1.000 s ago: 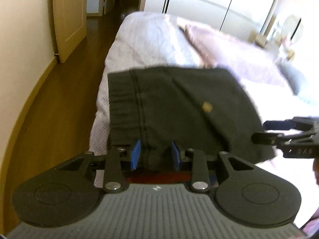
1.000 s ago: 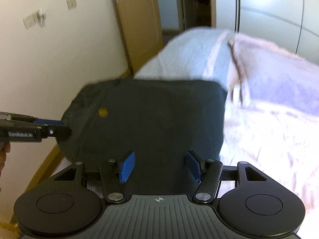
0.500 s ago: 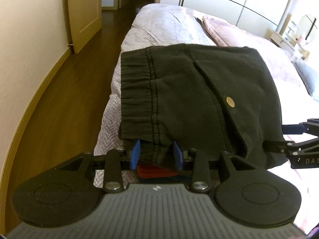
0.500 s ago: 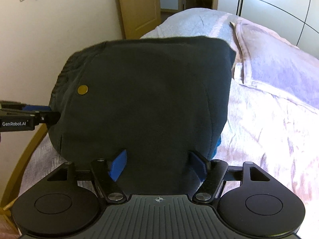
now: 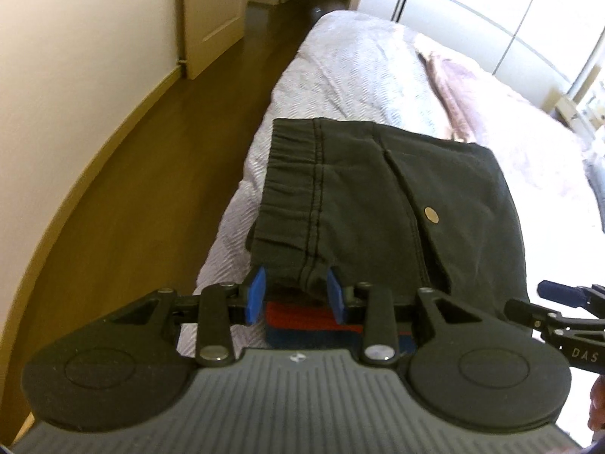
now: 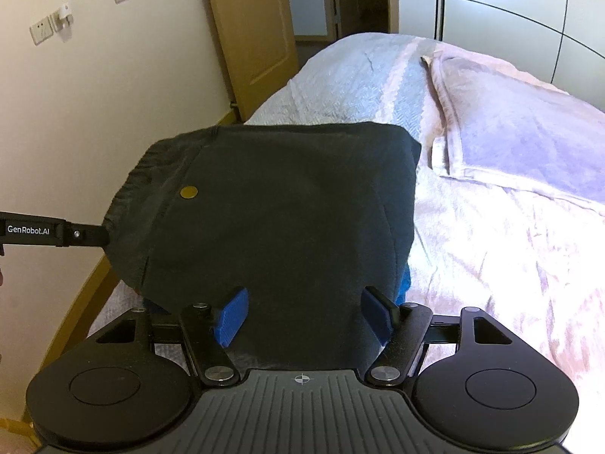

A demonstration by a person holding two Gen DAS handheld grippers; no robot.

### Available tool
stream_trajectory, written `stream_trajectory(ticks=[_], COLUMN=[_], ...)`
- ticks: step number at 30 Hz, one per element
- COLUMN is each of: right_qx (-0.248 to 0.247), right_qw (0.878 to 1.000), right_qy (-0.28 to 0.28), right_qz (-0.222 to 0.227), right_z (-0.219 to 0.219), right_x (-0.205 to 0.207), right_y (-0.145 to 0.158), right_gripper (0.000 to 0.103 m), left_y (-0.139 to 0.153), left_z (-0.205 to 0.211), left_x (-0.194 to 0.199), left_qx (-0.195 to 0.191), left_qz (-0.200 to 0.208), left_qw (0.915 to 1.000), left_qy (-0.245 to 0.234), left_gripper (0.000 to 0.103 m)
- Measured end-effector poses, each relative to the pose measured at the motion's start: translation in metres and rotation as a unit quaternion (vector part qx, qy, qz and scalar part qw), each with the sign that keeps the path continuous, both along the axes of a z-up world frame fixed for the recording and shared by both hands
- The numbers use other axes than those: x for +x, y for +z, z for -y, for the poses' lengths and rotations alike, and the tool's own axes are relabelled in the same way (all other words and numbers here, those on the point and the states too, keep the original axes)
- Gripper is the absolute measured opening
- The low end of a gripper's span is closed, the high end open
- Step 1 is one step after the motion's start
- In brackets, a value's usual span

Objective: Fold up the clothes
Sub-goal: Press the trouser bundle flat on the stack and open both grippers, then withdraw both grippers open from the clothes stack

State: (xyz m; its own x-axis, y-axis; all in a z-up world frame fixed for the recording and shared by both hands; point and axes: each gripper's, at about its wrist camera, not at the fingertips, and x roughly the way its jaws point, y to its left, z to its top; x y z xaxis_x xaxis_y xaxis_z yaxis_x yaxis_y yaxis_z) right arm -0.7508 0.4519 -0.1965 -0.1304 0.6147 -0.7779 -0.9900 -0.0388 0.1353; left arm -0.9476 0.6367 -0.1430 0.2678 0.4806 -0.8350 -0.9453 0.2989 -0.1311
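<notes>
Dark folded shorts with an elastic waistband and a brass snap lie on the bed's near corner, on top of red and blue folded clothes. My left gripper has the shorts' near waistband fold filling the gap between its blue pads, and its jaws are closing. In the right wrist view the shorts run between the wide-spread pads of my right gripper, which do not press on them. The left gripper touches the waistband from the left. The right gripper shows at the shorts' right edge.
The bed carries a pale quilt and a pink blanket further back. Left of the bed lies dark wood floor along a cream wall, with a wooden door beyond. White wardrobe doors stand behind the bed.
The shorts came down from a blurred swing to rest on the stack. The right gripper's pads spread wider. Both cameras have drawn back a little from the shorts.
</notes>
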Motion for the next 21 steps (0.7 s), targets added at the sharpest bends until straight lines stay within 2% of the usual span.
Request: stream_trajectory(ticks=[9, 15, 21], right_qx=[-0.015, -0.036, -0.038], right_qw=[1.0, 0.999, 0.999], right_qy=[-0.018, -0.029, -0.037], right_qz=[-0.017, -0.024, -0.007], right_z=[0.033, 0.055, 0.069], right_x=[0.002, 0.01, 0.003], right_y=[0.024, 0.055, 0.075], right_gripper=[0.069, 0.07, 0.07], left_y=[0.038, 0.071, 0.097], left_z=[0.041, 0.068, 0.091], left_x=[0.011, 0.027, 0.04], left_qx=[-0.002, 0.011, 0.026], left_qz=[-0.04, -0.054, -0.063], left_qw=[0.9989, 0.9984, 0.9976], left_qy=[0.027, 0.015, 0.008], left_gripper=[0.035, 0.039, 0.042])
